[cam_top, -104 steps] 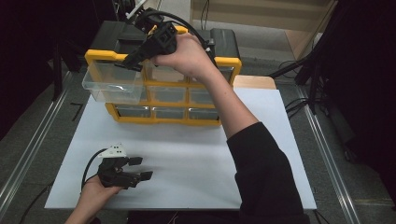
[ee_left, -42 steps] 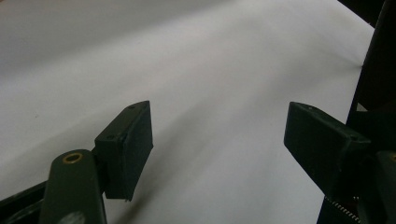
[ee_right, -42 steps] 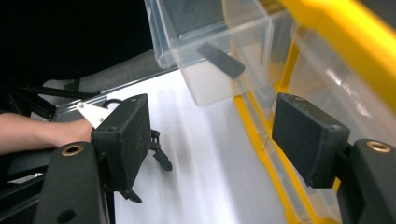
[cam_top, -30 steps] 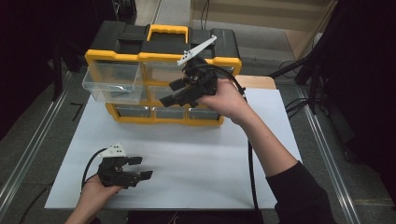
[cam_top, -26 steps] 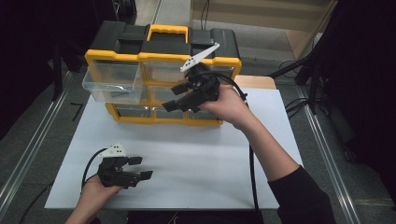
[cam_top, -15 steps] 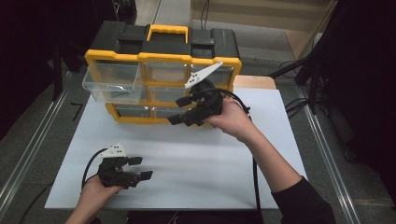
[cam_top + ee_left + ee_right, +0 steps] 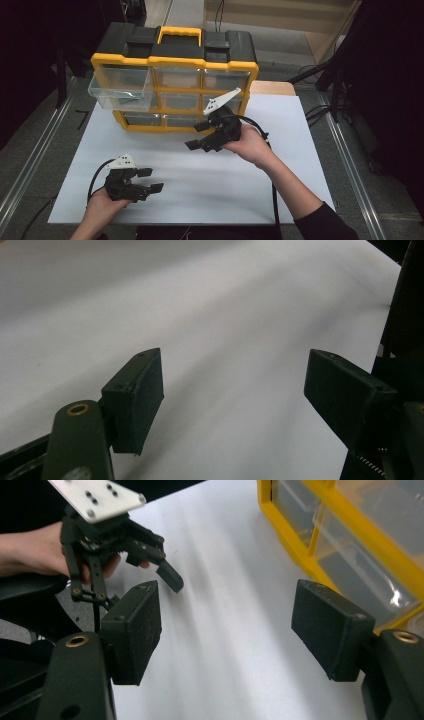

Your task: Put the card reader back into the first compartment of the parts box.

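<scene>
A yellow and black organizer [image 7: 175, 75] stands at the far edge of the white sheet [image 7: 200, 175] on the table, its clear drawers facing the person. The top left drawer [image 7: 117, 92] is pulled out; it looks empty, though glare makes that hard to judge. The right gripper [image 7: 200, 137] is held just in front of the lower right drawers, above the sheet, jaws spread apart with nothing between them. The left gripper [image 7: 147, 180] rests on the sheet at the near left, jaws likewise wide and empty.
</scene>
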